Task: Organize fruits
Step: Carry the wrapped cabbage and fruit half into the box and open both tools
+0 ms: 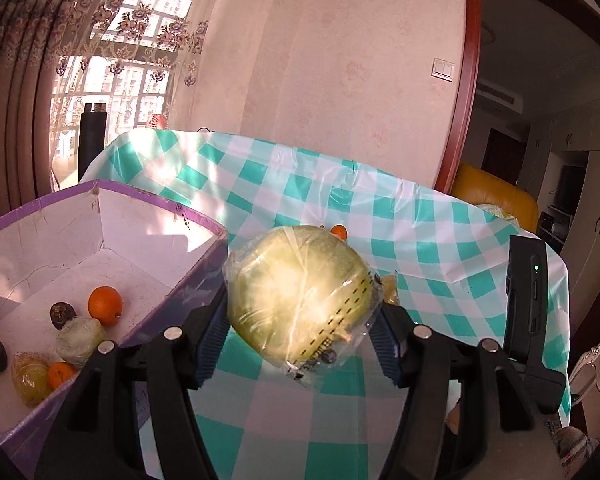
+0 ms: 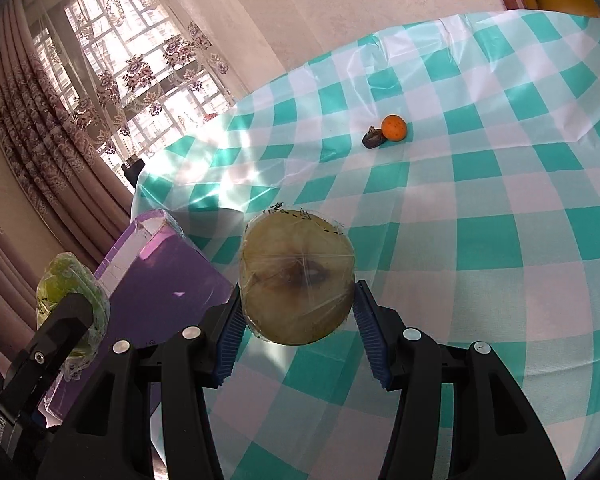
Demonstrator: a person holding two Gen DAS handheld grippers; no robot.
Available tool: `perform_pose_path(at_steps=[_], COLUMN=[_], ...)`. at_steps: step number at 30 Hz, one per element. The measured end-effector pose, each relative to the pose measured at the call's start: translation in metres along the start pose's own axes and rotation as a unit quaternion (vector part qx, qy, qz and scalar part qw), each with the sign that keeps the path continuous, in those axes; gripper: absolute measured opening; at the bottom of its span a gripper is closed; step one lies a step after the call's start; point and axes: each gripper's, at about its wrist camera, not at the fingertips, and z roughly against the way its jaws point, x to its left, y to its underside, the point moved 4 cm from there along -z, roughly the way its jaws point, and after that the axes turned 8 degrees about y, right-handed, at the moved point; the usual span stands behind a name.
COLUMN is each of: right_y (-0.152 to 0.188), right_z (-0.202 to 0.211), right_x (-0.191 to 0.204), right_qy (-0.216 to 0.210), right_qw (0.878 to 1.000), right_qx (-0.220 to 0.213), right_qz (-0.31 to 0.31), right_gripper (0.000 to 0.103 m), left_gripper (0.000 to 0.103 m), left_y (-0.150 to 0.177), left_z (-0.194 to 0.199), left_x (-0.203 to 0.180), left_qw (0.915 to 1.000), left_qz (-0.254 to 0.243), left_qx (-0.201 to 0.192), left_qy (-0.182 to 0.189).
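My left gripper (image 1: pixel 298 332) is shut on a plastic-wrapped yellow-green pear (image 1: pixel 300 294), held above the checked tablecloth just right of the purple box (image 1: pixel 204 272). Inside the box lie an orange (image 1: pixel 105 305), a smaller orange (image 1: pixel 60 374), dark fruits (image 1: pixel 62 315), and wrapped pale fruits (image 1: pixel 80 340). My right gripper (image 2: pixel 296 334) is shut on another plastic-wrapped pear (image 2: pixel 296 276), held above the cloth beside the purple box (image 2: pixel 160 280). The left gripper and its pear (image 2: pixel 70 304) show at the left of the right wrist view. An orange (image 2: pixel 394 127) and a dark fruit (image 2: pixel 373 137) lie on the table farther back.
The table carries a green-and-white checked cloth (image 2: pixel 480 200). A dark flask (image 1: pixel 93 140) stands behind the table by the curtained window. A yellow chair (image 1: pixel 496 200) sits behind the table's right side. The right gripper's body (image 1: pixel 530 312) shows at the right of the left wrist view.
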Motion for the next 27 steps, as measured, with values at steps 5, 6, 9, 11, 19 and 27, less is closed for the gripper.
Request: perform_pose_path(at_steps=[5, 6, 9, 11, 19, 27], right_y=[-0.001, -0.001, 0.000, -0.001, -0.003, 0.019], right_z=[0.005, 0.006, 0.009, 0.010, -0.004, -0.047], right_x=[0.053, 0.063, 0.090, 0.107, 0.185, 0.254], right_qy=[-0.032, -0.037, -0.050, -0.059, -0.059, -0.002], right_qw=[0.998, 0.997, 0.995, 0.992, 0.977, 0.936], right_qx=[-0.003, -0.004, -0.009, -0.011, -0.009, 0.036], right_qz=[0.053, 0.062, 0.090, 0.108, 0.203, 0.350], right_gripper=[0.052, 0.052, 0.052, 0.052, 0.052, 0.052], left_gripper=[0.063, 0.063, 0.063, 0.063, 0.063, 0.063], left_y=[-0.032, -0.037, -0.048, -0.054, -0.045, -0.023], left_z=[0.046, 0.054, 0.075, 0.086, 0.095, 0.079], left_x=[0.033, 0.041, 0.066, 0.086, 0.189, 0.236], left_qw=[0.9994, 0.9988, 0.9953, 0.9920, 0.9690, 0.9329], left_qz=[0.003, 0.004, 0.001, 0.003, 0.075, 0.040], left_qx=[-0.010, -0.011, -0.014, -0.006, 0.084, 0.184], left_qy=[-0.034, -0.047, -0.096, -0.126, -0.220, -0.307])
